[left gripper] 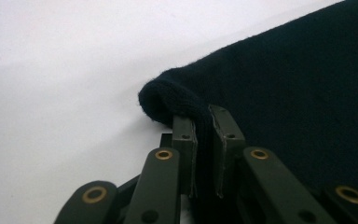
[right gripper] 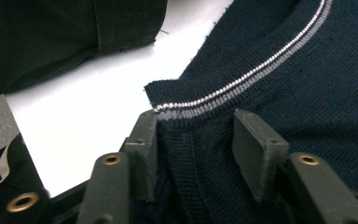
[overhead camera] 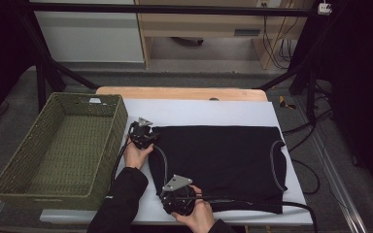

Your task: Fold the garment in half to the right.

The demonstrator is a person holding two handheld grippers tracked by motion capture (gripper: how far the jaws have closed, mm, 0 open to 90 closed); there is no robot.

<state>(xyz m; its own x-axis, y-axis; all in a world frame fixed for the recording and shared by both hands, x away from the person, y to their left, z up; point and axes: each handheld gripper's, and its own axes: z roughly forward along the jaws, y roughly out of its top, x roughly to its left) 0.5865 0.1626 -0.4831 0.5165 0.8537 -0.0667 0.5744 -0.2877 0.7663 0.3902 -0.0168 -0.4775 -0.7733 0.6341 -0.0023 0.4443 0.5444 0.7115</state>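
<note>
A black knit sweater [overhead camera: 218, 160] lies flat on the white sheet [overhead camera: 199, 111], with a pale striped trim at its edges. My left gripper [overhead camera: 150, 137] is at the sweater's far left corner. In the left gripper view it [left gripper: 204, 126] is shut on a rolled fold of the sweater [left gripper: 177, 100]. My right gripper [overhead camera: 171, 190] is at the near left corner. In the right gripper view its jaws [right gripper: 196, 135] straddle the sweater's striped hem [right gripper: 223, 91]; the fabric lies between the pads, which stand apart.
A green woven basket [overhead camera: 119, 121] stands empty at the table's left, close to the left gripper. The wooden table edge [overhead camera: 179, 93] shows beyond the sheet. Black frame bars and cables surround the table. A dark sleeve [right gripper: 51, 37] lies near the right gripper.
</note>
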